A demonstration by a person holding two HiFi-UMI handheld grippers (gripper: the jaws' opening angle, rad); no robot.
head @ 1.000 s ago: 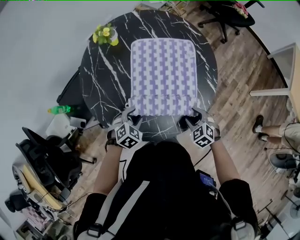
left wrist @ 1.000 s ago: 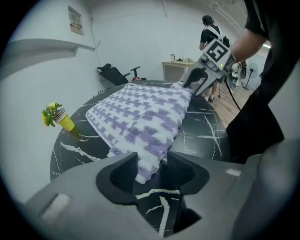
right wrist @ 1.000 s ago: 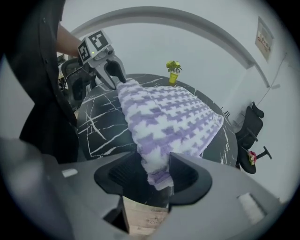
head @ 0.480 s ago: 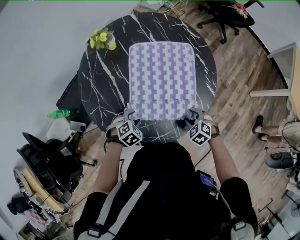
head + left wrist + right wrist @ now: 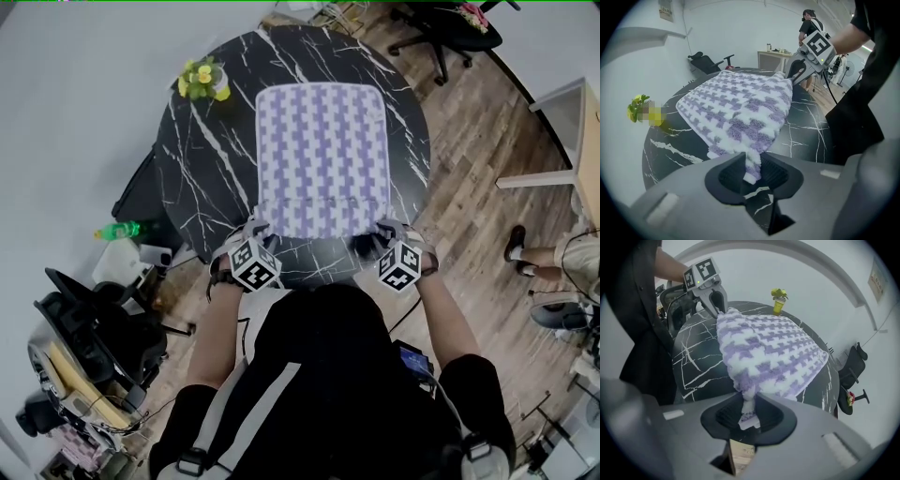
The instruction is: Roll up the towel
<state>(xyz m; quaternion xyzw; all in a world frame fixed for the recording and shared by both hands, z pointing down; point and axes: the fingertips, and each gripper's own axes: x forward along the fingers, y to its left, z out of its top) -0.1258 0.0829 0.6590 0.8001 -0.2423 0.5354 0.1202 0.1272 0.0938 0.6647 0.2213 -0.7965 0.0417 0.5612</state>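
Seen from above, a person in a black top stands at the near edge of a round black table (image 5: 202, 178) veined with white, holding a two-jaw gripper in each hand. A purple-and-white checked towel (image 5: 323, 155) lies spread across the middle of the table, its near edge towards the person. The left gripper (image 5: 263, 229) is at the towel's near left corner and the right gripper (image 5: 382, 232) is at its near right corner, both angled steeply downward.

In the left gripper view, the jaws have just been closing and now pinch the towel's corner. The fabric is bunched into a narrow fold between the dark pads and raised a little off the tabletop. The right gripper view shows the same: the jaws have just been closing and are clamped on the other near corner, with a tuft of towel poking through between the pads.

The rest of the towel lies flat, not yet rolled. A small yellow flower pot (image 5: 202, 79) stands at the table's far left edge, apart from the towel. A green bottle (image 5: 120, 229) shows beside the table on the left
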